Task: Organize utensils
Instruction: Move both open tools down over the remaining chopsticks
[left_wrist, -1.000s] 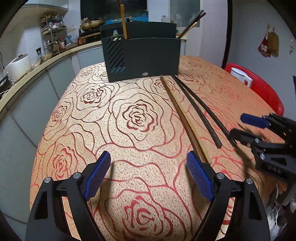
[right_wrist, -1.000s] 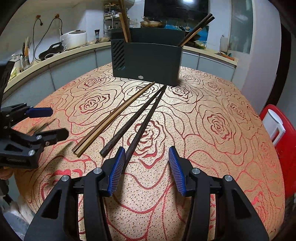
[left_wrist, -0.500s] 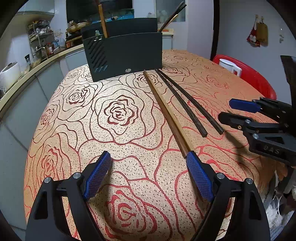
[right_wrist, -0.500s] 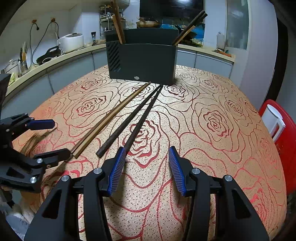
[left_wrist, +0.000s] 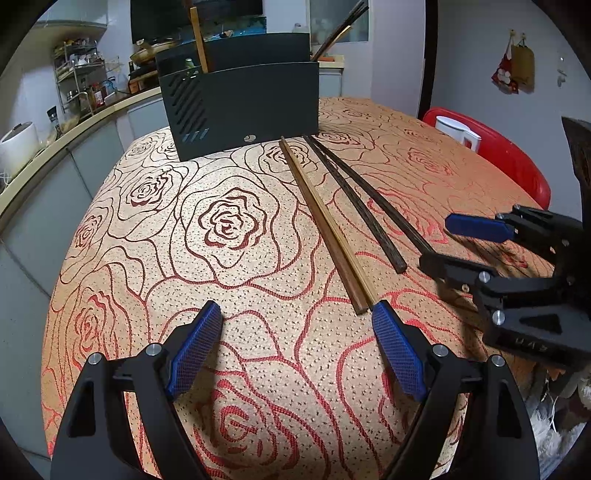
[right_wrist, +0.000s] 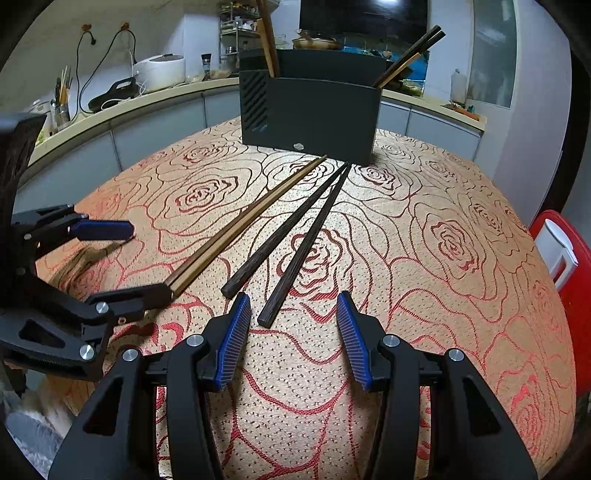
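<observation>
A black utensil holder (left_wrist: 240, 107) (right_wrist: 310, 107) stands at the far side of the rose-patterned table, with chopsticks sticking up from both ends. A light brown chopstick pair (left_wrist: 325, 225) (right_wrist: 243, 225) and two dark chopsticks (left_wrist: 358, 206) (right_wrist: 284, 229) lie fanned out in front of it. My left gripper (left_wrist: 295, 314) (right_wrist: 129, 262) is open and empty, its right fingertip beside the brown pair's near end. My right gripper (right_wrist: 292, 301) (left_wrist: 436, 242) is open. One dark chopstick's near end (right_wrist: 264, 321) lies between its fingertips, untouched.
A red chair with a white jug (left_wrist: 458, 133) (right_wrist: 557, 247) stands just off the table's right edge. A kitchen counter with a rice cooker (right_wrist: 160, 70) and a shelf rack curves behind the table. The tablecloth (left_wrist: 229, 225) left of the chopsticks is bare.
Both grippers shifted slightly. The nearest dark chopstick's end, earlier behind the right gripper's left finger, now shows between its fingers. Both openings look the same.
</observation>
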